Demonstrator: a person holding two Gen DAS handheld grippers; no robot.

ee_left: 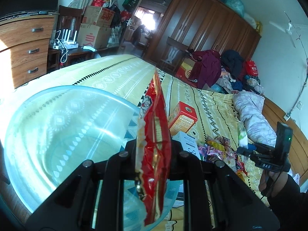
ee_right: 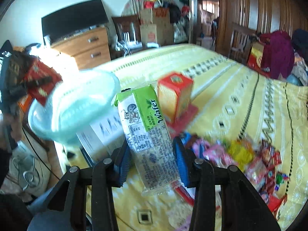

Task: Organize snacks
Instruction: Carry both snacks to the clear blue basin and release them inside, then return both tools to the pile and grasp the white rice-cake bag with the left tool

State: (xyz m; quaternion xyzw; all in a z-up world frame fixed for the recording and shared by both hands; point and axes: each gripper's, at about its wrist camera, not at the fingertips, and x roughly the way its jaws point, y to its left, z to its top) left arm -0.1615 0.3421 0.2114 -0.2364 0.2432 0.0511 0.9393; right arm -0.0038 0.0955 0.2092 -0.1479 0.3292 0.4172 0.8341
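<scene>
My left gripper (ee_left: 153, 146) is shut on a red snack packet (ee_left: 155, 127), which stands on edge over the near rim of a clear pale-blue plastic bowl (ee_left: 86, 89) on the bed. In the right wrist view my right gripper (ee_right: 152, 154) is shut on a green and white wafer packet (ee_right: 146, 127), its blue pads (ee_right: 125, 159) pressing both long sides. The packet hangs above the bedspread, to the right of the bowl (ee_right: 77, 111). The red packet (ee_right: 41, 82) shows blurred at the far left of that view.
An orange-red box (ee_left: 182, 118) and a white box (ee_left: 189, 143) sit right of the bowl. A pile of several colourful snack packets (ee_right: 250, 157) lies on the yellow patterned bedspread (ee_right: 221, 88). A pillow and heaped clothes are at the bed's far side; a drawer chest stands beyond the bed.
</scene>
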